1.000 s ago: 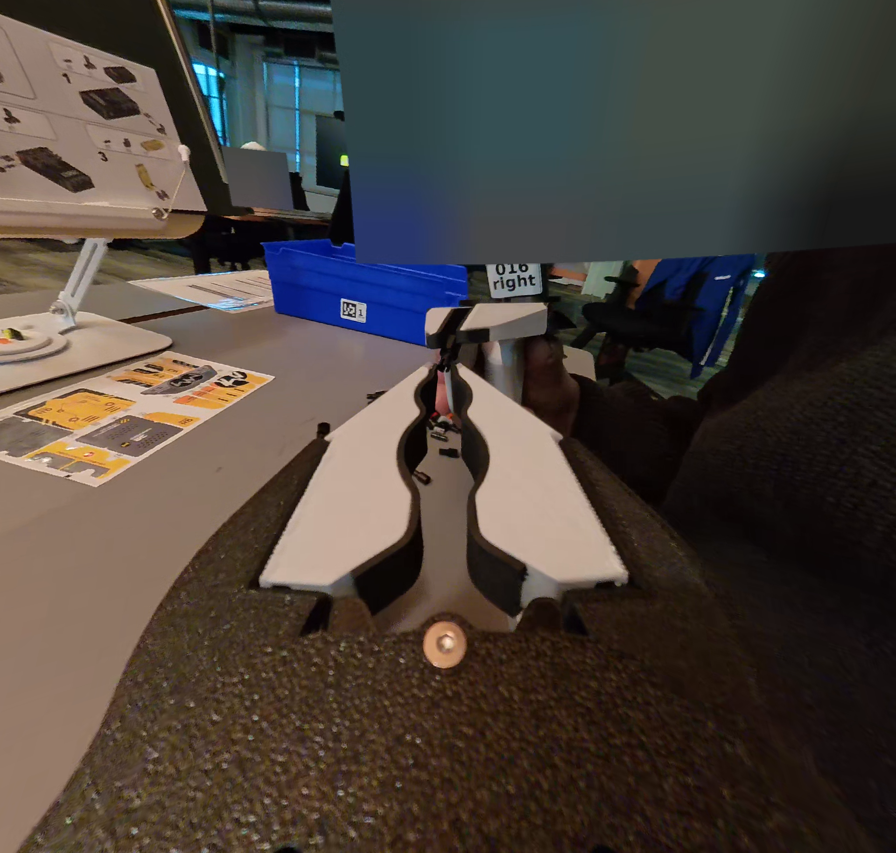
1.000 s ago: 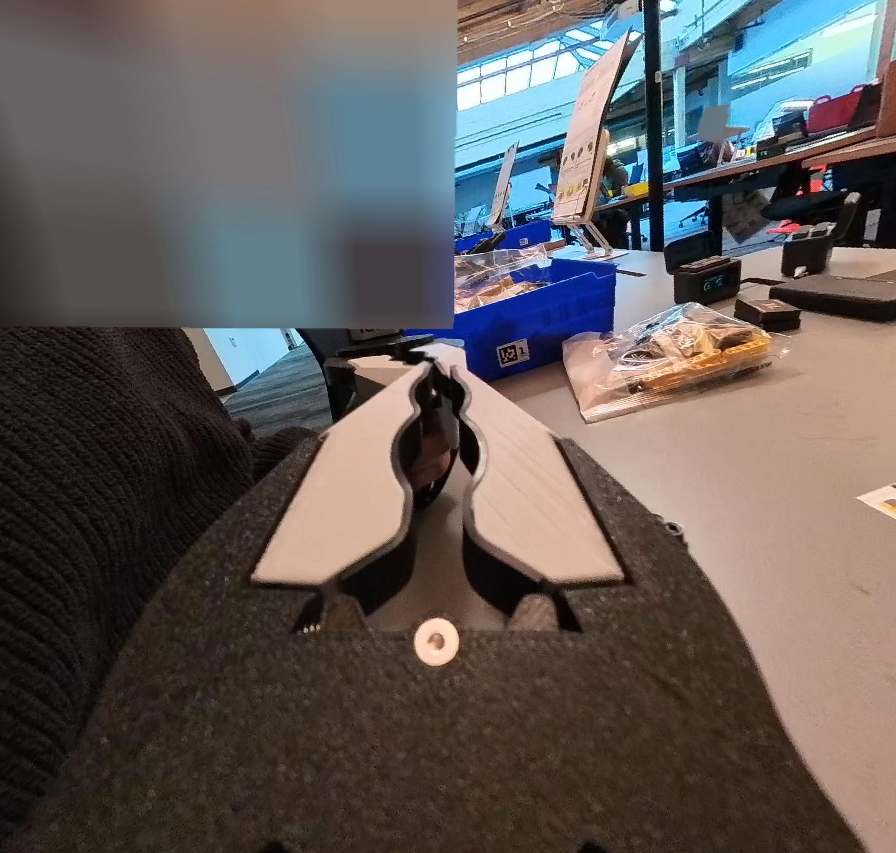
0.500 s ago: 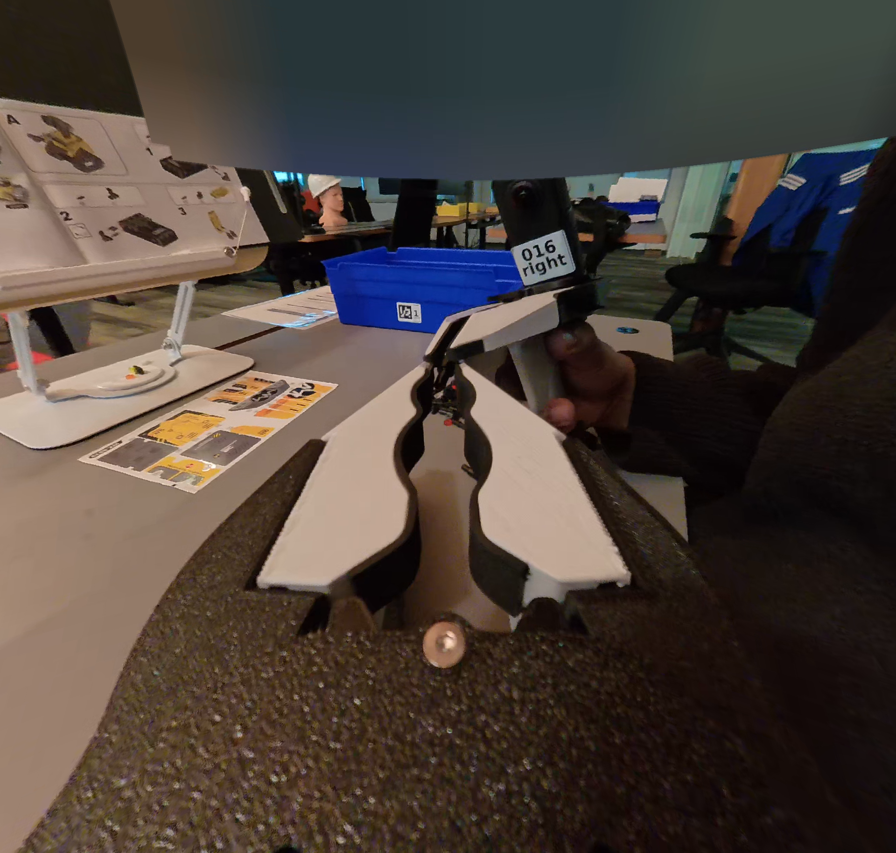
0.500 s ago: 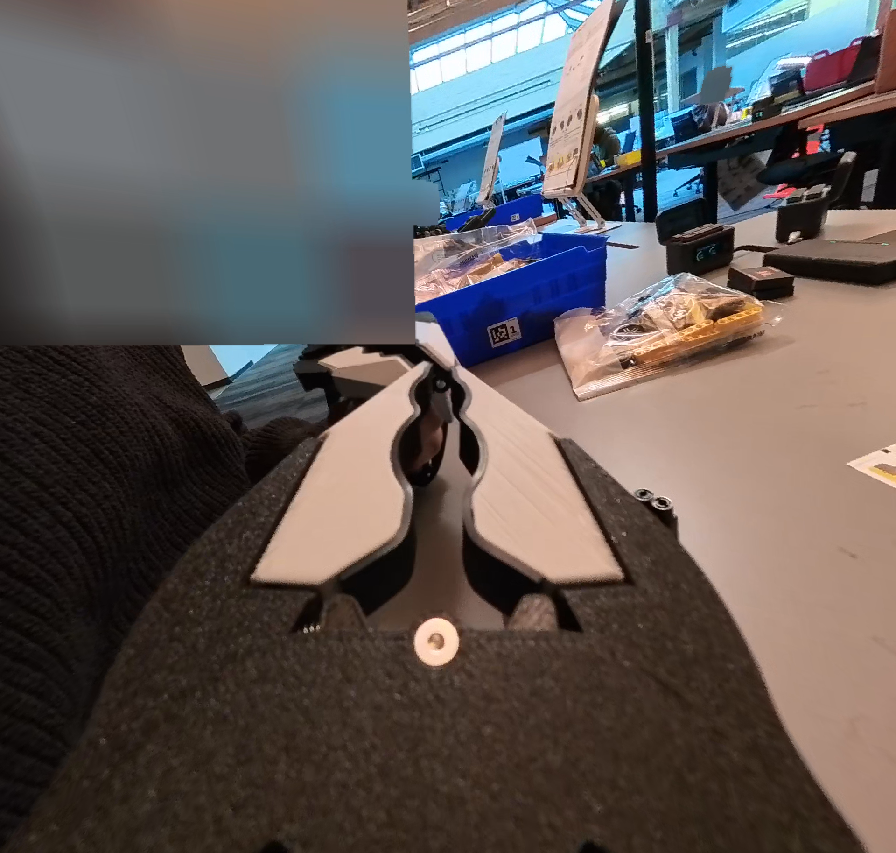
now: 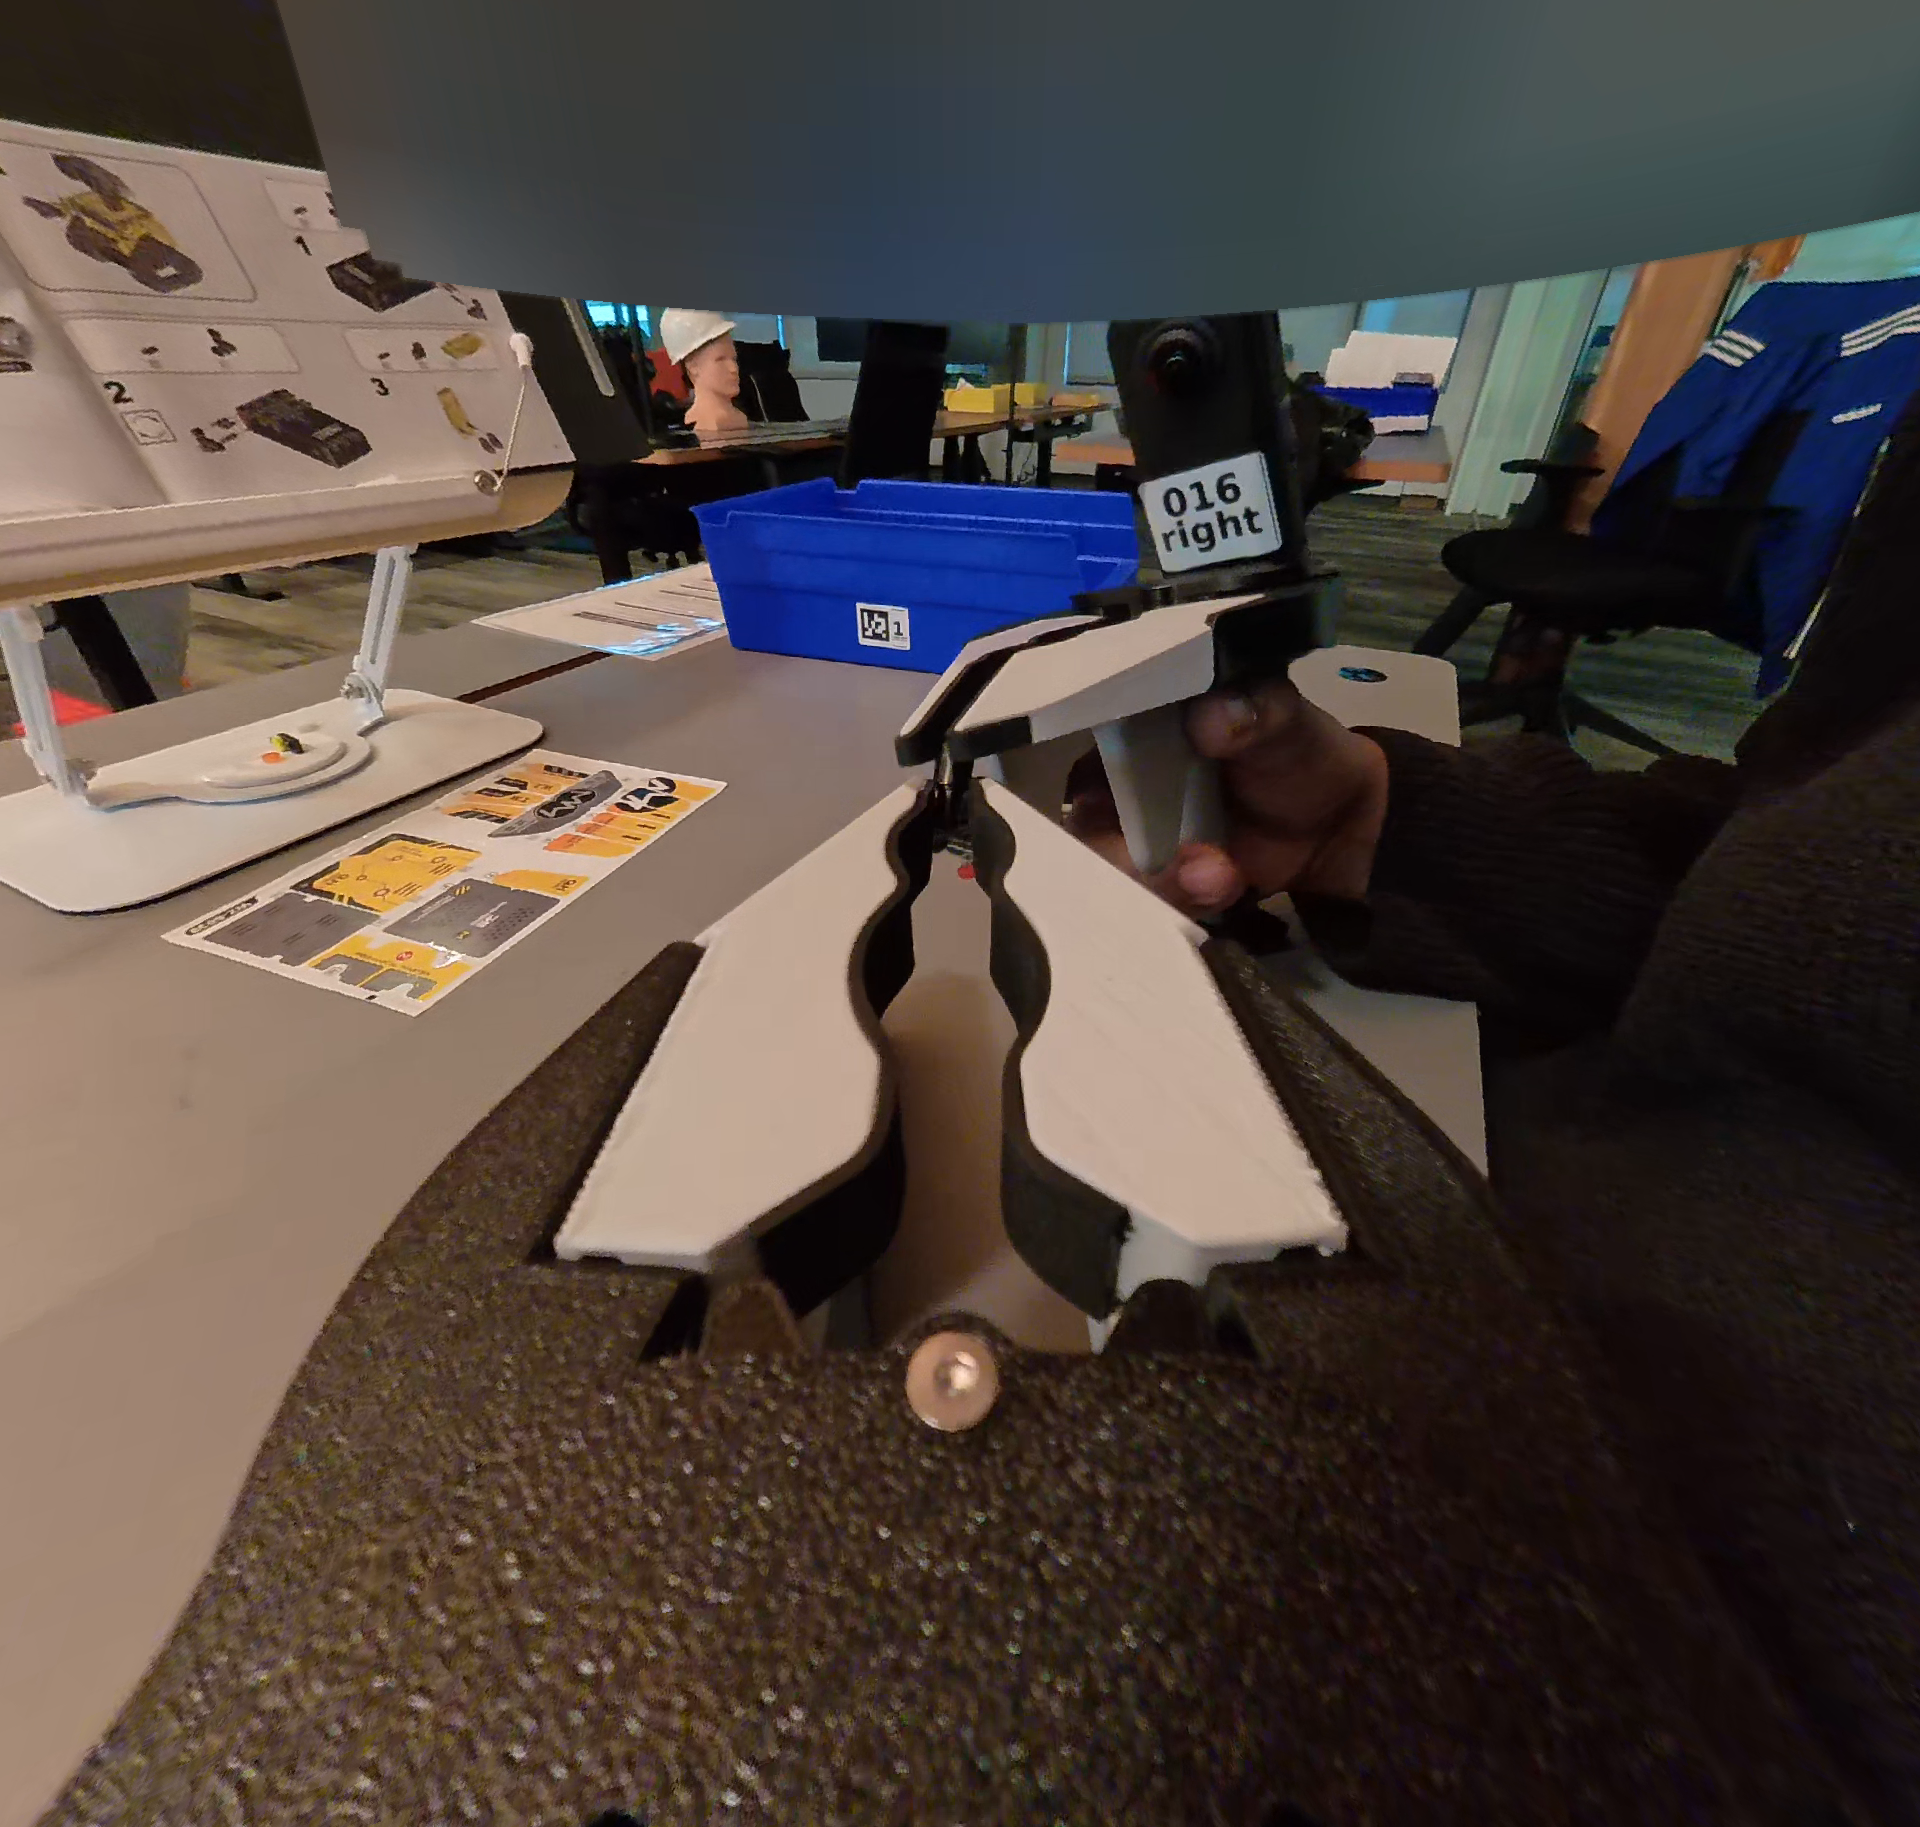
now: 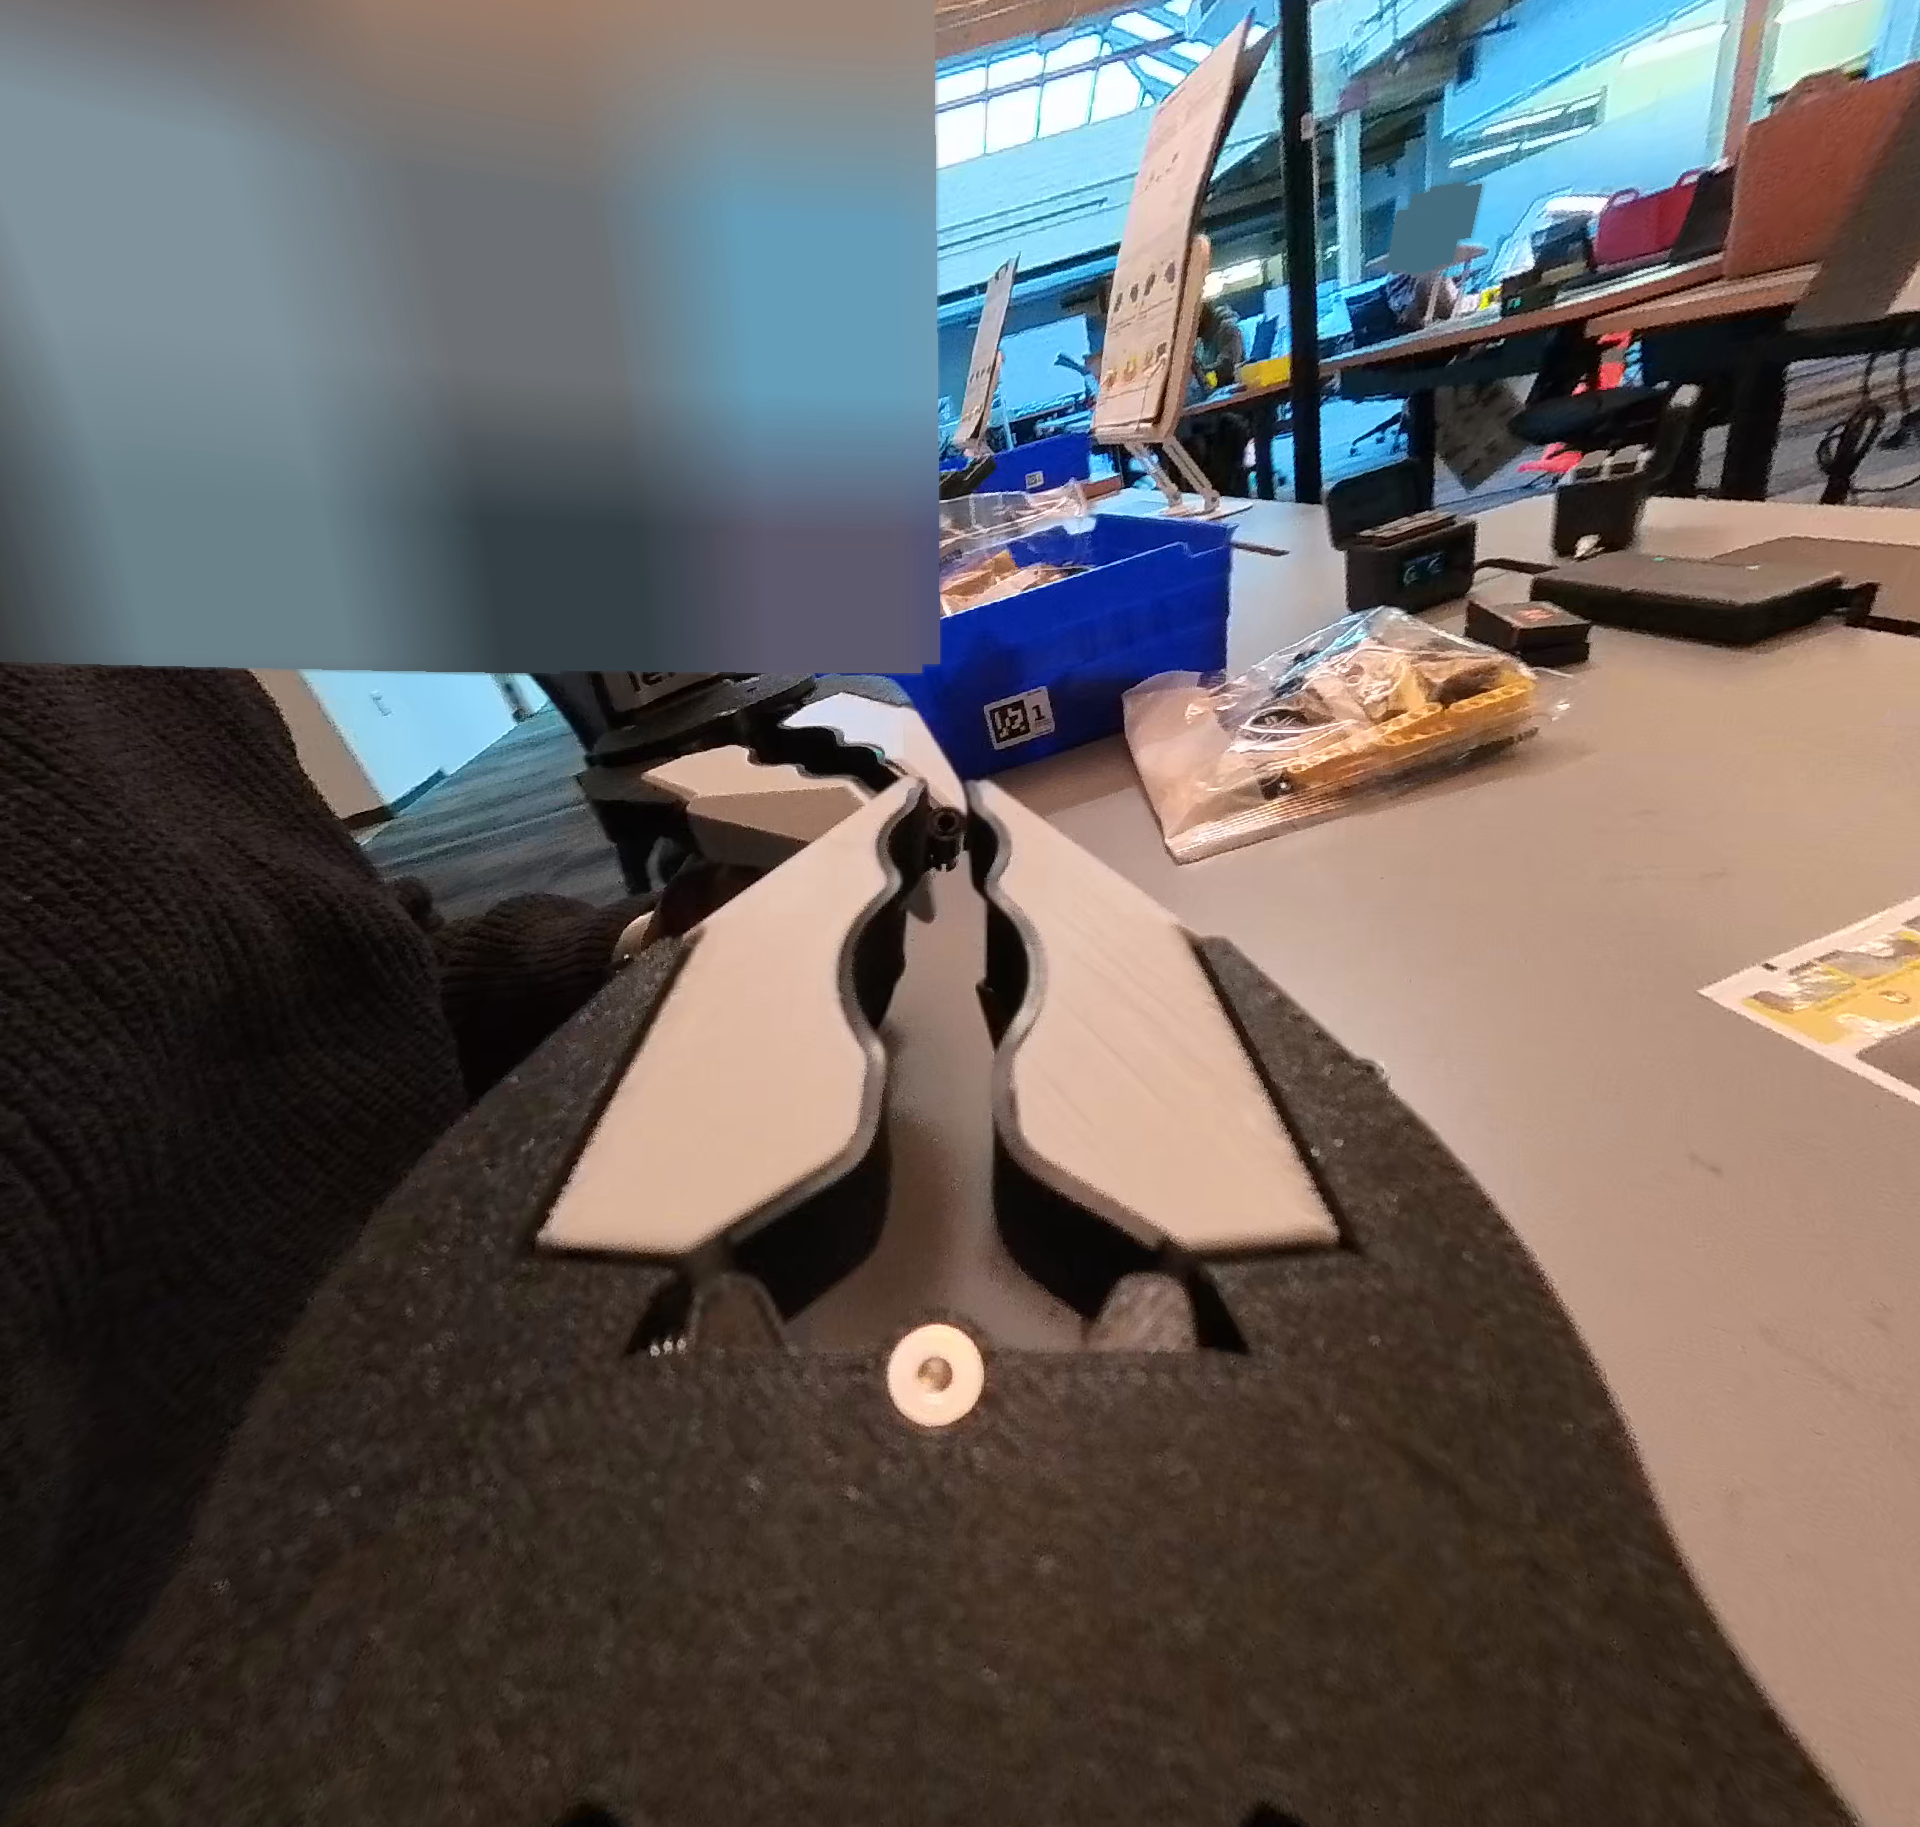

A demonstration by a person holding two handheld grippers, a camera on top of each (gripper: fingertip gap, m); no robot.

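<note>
In the left wrist view my left gripper (image 5: 951, 803) is nearly shut, with a small black part (image 5: 951, 819) pinched between its tips. My right gripper (image 5: 930, 743), held by a hand (image 5: 1283, 811), comes in from the right and its tips meet mine at that part. In the right wrist view my right gripper (image 6: 945, 821) is shut on a small black part (image 6: 941, 828) at its tips. The left gripper (image 6: 748, 790) lies just beyond, tip to tip. Both are held above the grey table (image 5: 156, 1102) near its edge.
A blue bin (image 5: 914, 572), an instruction sheet on a white stand (image 5: 260, 406) and a yellow sticker sheet (image 5: 447, 873) lie to the left. In the right wrist view there are a blue bin (image 6: 1101, 634), a bag of yellow parts (image 6: 1351, 728) and black boxes (image 6: 1408, 562). Only a small space, under 4 cm, lies between the two pairs of fingers.
Both grippers have stayed tip to tip while lifting and turning. The right gripper now sits higher and farther right in the left wrist view. The loose parts seen between the left fingers are out of sight.
</note>
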